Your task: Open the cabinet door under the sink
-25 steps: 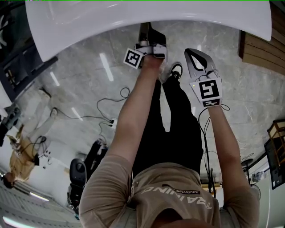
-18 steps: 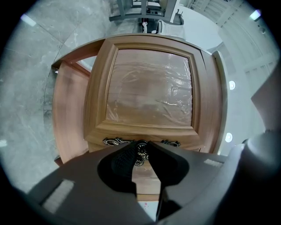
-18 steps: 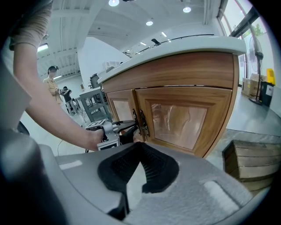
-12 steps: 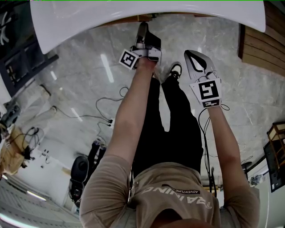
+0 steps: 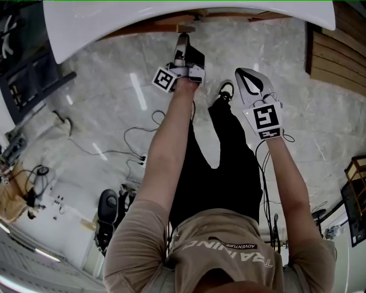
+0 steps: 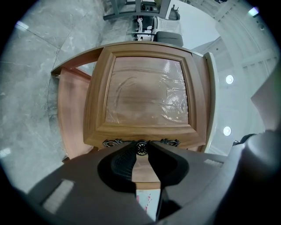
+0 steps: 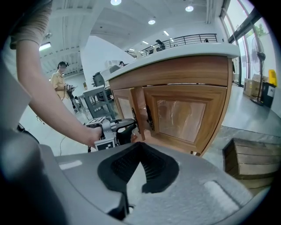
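Observation:
The wooden cabinet door under the white sink top fills the left gripper view and stands ajar. Its small dark round knob sits on an ornate metal plate. My left gripper is shut on that knob, a jaw pressing each side. In the head view the left gripper reaches toward the door's edge below the sink rim. The right gripper view shows the left gripper at the open door's edge. My right gripper hangs to the right, shut and holding nothing.
A second cabinet door to the right stays closed. A slatted wooden crate stands on the marble floor at the right. Cables and gear lie on the floor at the left. A person stands far behind.
The left gripper has drawn back from the sink with the knob, and the door's wooden edge now shows below the sink rim. The right gripper has shifted slightly the same way.

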The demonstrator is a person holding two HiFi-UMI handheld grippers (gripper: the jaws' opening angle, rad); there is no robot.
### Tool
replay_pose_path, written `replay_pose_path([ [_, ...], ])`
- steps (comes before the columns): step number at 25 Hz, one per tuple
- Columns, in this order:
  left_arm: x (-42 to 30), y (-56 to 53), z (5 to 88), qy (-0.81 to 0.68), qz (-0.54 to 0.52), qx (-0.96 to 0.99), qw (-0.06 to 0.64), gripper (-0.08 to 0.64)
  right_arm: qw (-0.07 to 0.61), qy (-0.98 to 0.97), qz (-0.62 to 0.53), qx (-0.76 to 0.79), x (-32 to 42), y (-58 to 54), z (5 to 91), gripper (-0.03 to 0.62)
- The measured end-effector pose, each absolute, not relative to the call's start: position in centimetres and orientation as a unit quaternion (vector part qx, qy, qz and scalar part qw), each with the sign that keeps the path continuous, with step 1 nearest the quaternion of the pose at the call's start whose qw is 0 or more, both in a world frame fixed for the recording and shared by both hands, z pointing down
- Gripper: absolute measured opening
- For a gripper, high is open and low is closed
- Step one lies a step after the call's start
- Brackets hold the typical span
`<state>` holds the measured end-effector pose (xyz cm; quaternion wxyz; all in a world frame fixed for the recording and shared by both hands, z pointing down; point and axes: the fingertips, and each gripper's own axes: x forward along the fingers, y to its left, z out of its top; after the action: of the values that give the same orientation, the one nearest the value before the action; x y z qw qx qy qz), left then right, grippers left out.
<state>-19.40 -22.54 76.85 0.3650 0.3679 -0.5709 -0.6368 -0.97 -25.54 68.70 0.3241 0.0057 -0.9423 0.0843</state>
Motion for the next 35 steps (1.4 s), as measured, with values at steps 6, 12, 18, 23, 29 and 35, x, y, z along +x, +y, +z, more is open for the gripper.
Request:
replay_pose_path([
  [6,-18.9,-21.8,76.7,-0.558,-0.630,0.389,0.374,0.100,0.331,-0.940,0.083,0.022,-0.5,-24.3,68.6,0.002],
  [12,-17.4,-19.4,76.8,-0.541,-0.629,0.400,0.390,0.100,0.336,-0.936,0.104,0.025,-0.9,-20.8,68.7,0.002],
  [18,-16.6,-17.6,76.7,-0.519,-0.607,0.432,0.420,0.098,0.331,-0.939,0.096,0.010,-2.8,-17.1,68.0,0.002],
  [23,-16.2,-15.7,76.7,-0.504,-0.604,0.440,0.434,0.098,0.330,-0.940,0.092,0.009,-3.7,-14.6,67.6,0.002],
  [29,-15.5,-13.5,76.9,-0.485,-0.587,0.458,0.458,0.098,0.339,-0.935,0.099,0.026,-3.5,-11.9,68.0,0.002],
  [35,-15.2,-11.3,76.9,-0.467,-0.562,0.483,0.483,0.098,0.342,-0.933,0.102,0.039,-4.2,-9.3,68.3,0.002],
])
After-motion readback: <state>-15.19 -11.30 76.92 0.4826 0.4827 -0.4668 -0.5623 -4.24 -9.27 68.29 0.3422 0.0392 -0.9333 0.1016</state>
